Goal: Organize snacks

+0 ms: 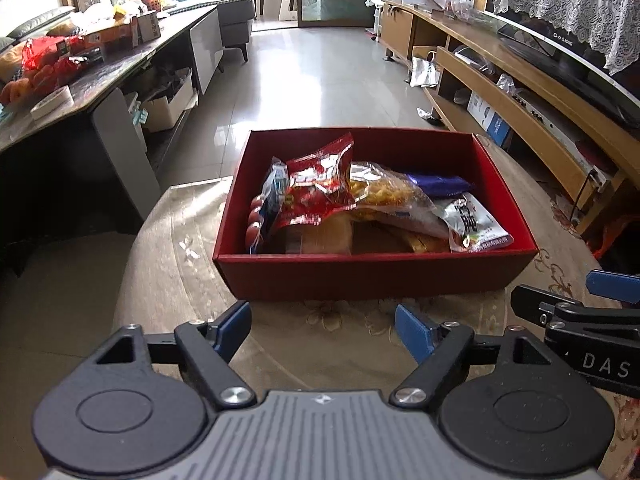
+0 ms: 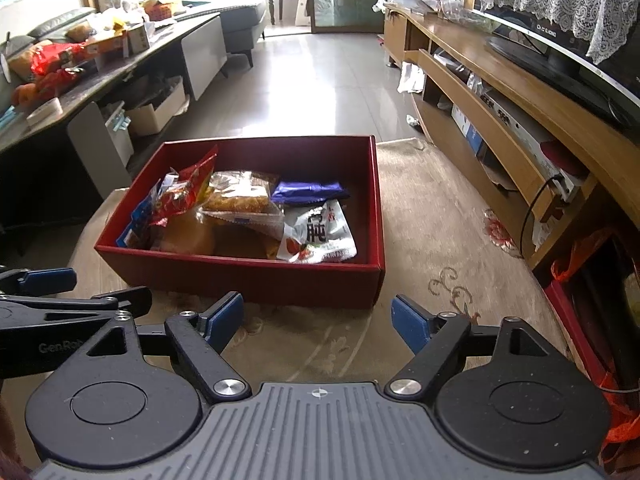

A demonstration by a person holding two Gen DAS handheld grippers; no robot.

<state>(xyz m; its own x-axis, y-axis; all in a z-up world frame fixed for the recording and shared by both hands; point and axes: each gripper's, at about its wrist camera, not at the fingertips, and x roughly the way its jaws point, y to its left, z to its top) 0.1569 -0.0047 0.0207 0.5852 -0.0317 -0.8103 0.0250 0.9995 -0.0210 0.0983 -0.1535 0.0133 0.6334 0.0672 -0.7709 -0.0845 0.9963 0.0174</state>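
**Both grippers empty, snack box full**

Left gripper (image 1: 324,326) sits with its blue-padded jaws spread well apart and nothing between them, just patterned beige tablecloth (image 1: 188,240) showing through the gap. Right gripper (image 2: 318,320) is the same deal: jaws wide, empty, hanging over the cloth just short of the box. No earlier picture to compare against, so only the current stance can be told.

Now the good stuff. The red box (image 1: 372,276) is an open, shallow cardboard tray with dark red walls, sitting on the tablecloth straight ahead of both grippers. The snacks are piled toward its near and left part, and the far end is mostly bare floor of the box. Inside:
- a shiny red packet (image 1: 320,188) propped up on top of the heap
- a clear bag of yellow crunchy snacks (image 1: 388,196) lying beside it
- a purple packet (image 1: 438,184) further back
- a silver-white packet with big black characters (image 1: 474,222) against the right wall
- a blue-and-white pack with red round pieces (image 1: 264,208) standing on edge by the left wall
- something bready and orange-brown (image 1: 326,234) underneath it all

Both grippers tilt downward toward the table, side by side, the right one's fingers poking into the left camera's right edge. Neither touches the box.
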